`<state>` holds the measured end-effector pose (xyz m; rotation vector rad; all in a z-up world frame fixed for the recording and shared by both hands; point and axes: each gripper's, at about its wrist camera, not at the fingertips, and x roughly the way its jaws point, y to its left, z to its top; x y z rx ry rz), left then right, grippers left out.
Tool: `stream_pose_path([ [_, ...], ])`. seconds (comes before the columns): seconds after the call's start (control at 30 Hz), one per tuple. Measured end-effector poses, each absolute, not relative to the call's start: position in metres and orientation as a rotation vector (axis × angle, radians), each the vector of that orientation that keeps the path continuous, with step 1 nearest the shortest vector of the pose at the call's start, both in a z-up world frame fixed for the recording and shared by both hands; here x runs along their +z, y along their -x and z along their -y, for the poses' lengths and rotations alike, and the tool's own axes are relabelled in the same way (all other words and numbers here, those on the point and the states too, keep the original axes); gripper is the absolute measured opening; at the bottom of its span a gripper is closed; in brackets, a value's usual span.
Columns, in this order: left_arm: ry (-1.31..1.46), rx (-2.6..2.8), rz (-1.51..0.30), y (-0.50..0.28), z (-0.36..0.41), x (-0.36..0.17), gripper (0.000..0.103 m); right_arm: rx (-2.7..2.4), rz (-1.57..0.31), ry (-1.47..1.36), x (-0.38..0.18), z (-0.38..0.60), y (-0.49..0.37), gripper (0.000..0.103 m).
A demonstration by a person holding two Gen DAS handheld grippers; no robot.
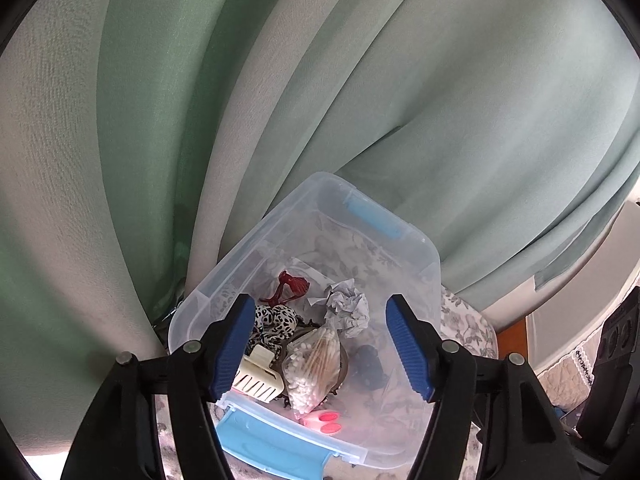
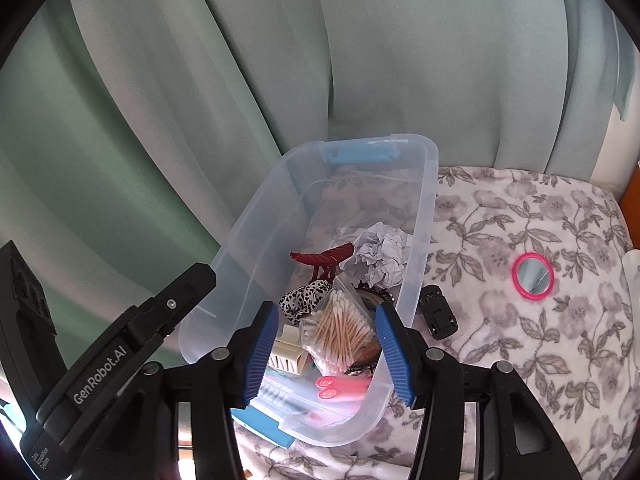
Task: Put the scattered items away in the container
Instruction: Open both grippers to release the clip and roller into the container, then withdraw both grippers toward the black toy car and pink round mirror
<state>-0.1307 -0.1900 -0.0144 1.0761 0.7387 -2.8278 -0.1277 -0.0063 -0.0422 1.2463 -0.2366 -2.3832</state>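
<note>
A clear plastic bin (image 2: 424, 216) with blue latches stands on a floral cloth. In it lie a bag of cotton swabs (image 2: 340, 326), a crumpled paper (image 2: 380, 254), a red hair claw (image 2: 324, 262), a spotted scrunchie (image 2: 304, 298), a cream clip (image 2: 286, 354) and a pink item (image 2: 340, 386). My right gripper (image 2: 326, 350) is open above the bin's near end, around the swab bag. My left gripper (image 1: 320, 348) is open and empty above the bin (image 1: 240, 248). A black toy car (image 2: 438, 312) and a pink-rimmed mirror (image 2: 534, 277) lie outside on the cloth.
Green curtains (image 2: 240, 80) hang right behind the bin. The floral cloth (image 2: 540, 340) spreads to the right of the bin. The left gripper's body (image 2: 120, 340) shows at the left of the right wrist view. An orange edge (image 2: 630, 188) lies at far right.
</note>
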Motion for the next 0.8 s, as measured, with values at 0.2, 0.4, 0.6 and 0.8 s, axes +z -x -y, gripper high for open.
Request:
stream_pose_path([
  [0.2,-1.056,-2.836,-0.738,0.122,0.188,-0.003,0.073,-2.393,0.246,-1.228,-0.033,0.002,0.123,0.061],
  [0.4,-1.022,-2.858,-0.721,0.107,0.183,0.015,0.074,-2.402,0.282,-1.204,-0.022,-0.010,0.115,0.071],
  [0.6,-0.971,-2.893,-0.688,0.090,0.170,0.034,0.074,-2.419,0.323,-1.159,-0.005,-0.027,0.099,0.081],
  [0.8,-0.925,-2.934,-0.641,0.073,0.151,0.055,0.074,-2.428,0.390,-1.108,0.013,-0.055,0.082,0.081],
])
